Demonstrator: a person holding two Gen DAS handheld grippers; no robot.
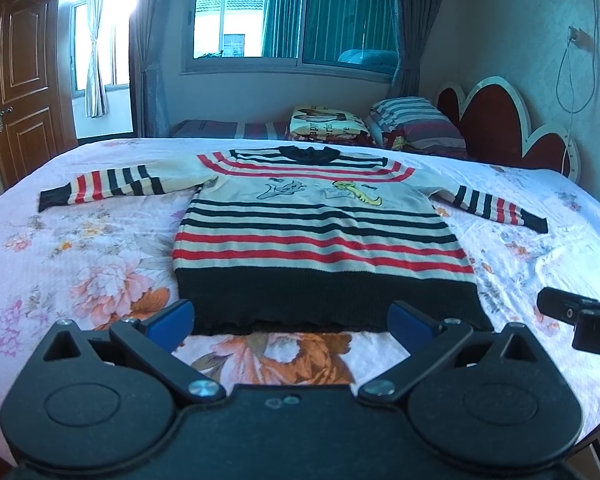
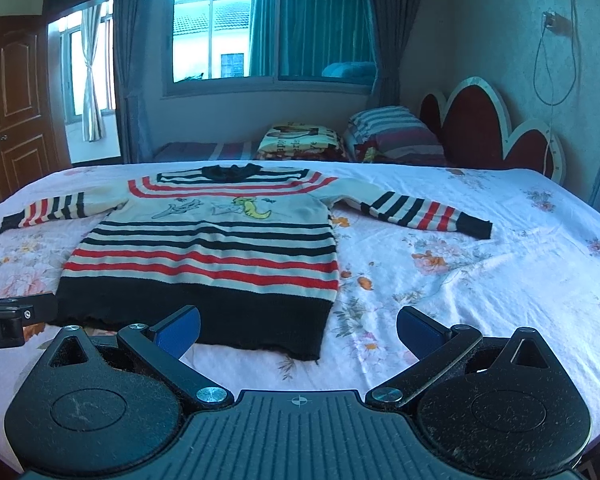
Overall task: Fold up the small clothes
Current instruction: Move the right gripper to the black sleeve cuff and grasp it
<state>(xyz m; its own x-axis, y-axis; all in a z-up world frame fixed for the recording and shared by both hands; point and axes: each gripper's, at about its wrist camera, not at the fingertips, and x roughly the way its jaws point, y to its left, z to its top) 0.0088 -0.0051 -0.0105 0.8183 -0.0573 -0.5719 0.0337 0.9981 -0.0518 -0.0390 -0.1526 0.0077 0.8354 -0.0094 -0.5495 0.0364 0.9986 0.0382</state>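
Observation:
A small striped sweater (image 1: 320,232) (image 2: 212,240) in cream, red and black lies flat on the bed, front up, both sleeves spread out to the sides and its black hem toward me. My left gripper (image 1: 290,322) hovers just in front of the hem's middle, open, nothing between its blue pads. My right gripper (image 2: 298,330) is open too, near the hem's right corner, empty. Each gripper shows at the edge of the other's view: the right gripper (image 1: 580,316) and the left gripper (image 2: 8,316).
The bed has a white floral sheet (image 1: 80,264) (image 2: 480,280). Pillows and a folded blanket (image 1: 328,124) are stacked at the far side by the red headboard (image 1: 500,128). A window, curtains and a wooden door (image 1: 20,80) lie beyond.

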